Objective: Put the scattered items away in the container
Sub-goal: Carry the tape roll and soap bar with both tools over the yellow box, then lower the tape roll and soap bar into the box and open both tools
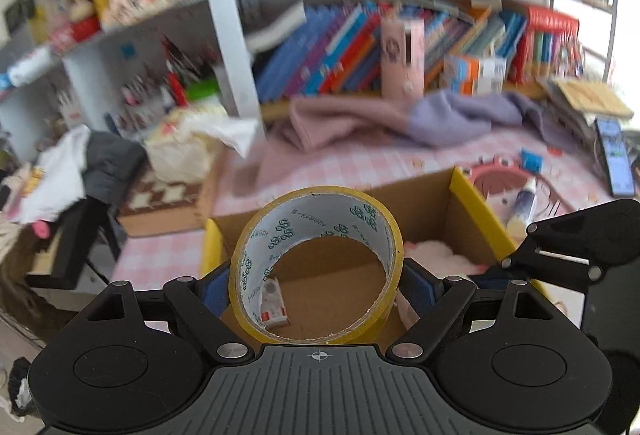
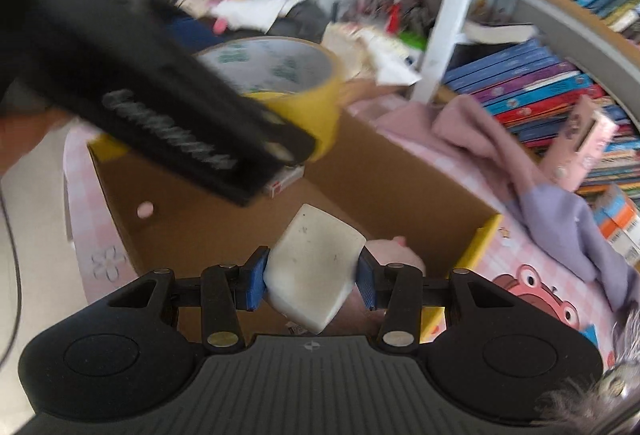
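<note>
My left gripper (image 1: 318,285) is shut on a yellow tape roll (image 1: 360,211) and holds it above the open cardboard box (image 1: 424,195). The roll also shows in the right wrist view (image 2: 312,111), behind the left gripper's black body. My right gripper (image 2: 314,277) is shut on a white eraser-like block (image 2: 316,263) over the box (image 2: 400,179). Inside the box lie a small white and red item (image 1: 274,305) and a pink plush toy (image 1: 440,255), which also shows in the right wrist view (image 2: 396,255).
A glue stick (image 1: 522,203) and a blue square piece (image 1: 531,159) lie on the pink checked cloth right of the box. A pink and purple garment (image 1: 400,119) lies behind it, under bookshelves. A phone (image 1: 616,155) rests far right. Clutter fills the left.
</note>
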Available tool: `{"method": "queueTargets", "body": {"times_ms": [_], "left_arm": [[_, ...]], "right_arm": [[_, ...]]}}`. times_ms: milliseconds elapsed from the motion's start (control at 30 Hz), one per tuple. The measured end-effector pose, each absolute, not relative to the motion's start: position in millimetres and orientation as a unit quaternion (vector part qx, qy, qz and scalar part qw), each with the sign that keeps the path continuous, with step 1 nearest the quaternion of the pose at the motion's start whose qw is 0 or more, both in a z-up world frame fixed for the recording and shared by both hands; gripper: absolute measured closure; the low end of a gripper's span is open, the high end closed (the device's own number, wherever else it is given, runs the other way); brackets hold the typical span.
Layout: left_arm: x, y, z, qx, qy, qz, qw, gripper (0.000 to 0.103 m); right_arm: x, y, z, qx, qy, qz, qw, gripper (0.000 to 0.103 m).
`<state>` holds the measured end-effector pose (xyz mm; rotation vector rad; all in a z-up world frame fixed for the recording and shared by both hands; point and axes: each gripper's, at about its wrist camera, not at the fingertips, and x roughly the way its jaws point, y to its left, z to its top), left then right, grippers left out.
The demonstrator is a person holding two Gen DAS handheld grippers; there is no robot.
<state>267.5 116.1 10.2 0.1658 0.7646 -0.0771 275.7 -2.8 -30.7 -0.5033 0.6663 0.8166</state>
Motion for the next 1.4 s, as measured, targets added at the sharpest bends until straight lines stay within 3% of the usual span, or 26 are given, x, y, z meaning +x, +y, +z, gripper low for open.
{"method": "queueTargets", "body": {"times_ms": [333,767,867,1067,1400], "left_arm": [[328,117,-40,0.090,0.467,-0.072,0.877,0.017],[340,121,-55,0.077,0.491,-0.075,0.864,0.016],[336,121,-54,0.079,0.495,-0.074,0.862,0.015],[317,120,-35,0.071,0.465,-0.088,0.878,0.010],[275,119,17,0.063,0.389,-0.059,0.917,0.010]], "right_arm": [[297,22,-54,-0.276,0.349,0.425,0.788,0.060],[300,31,-58,-0.264,0.383,0.417,0.781,0.058],[300,29,-56,-0.258,0.374,0.418,0.786,0.052],[298,15,-44,-0.228,0.358,0.408,0.808,0.036],[276,-9,-15,-0.196,0.328,0.391,0.837,0.031]]}}
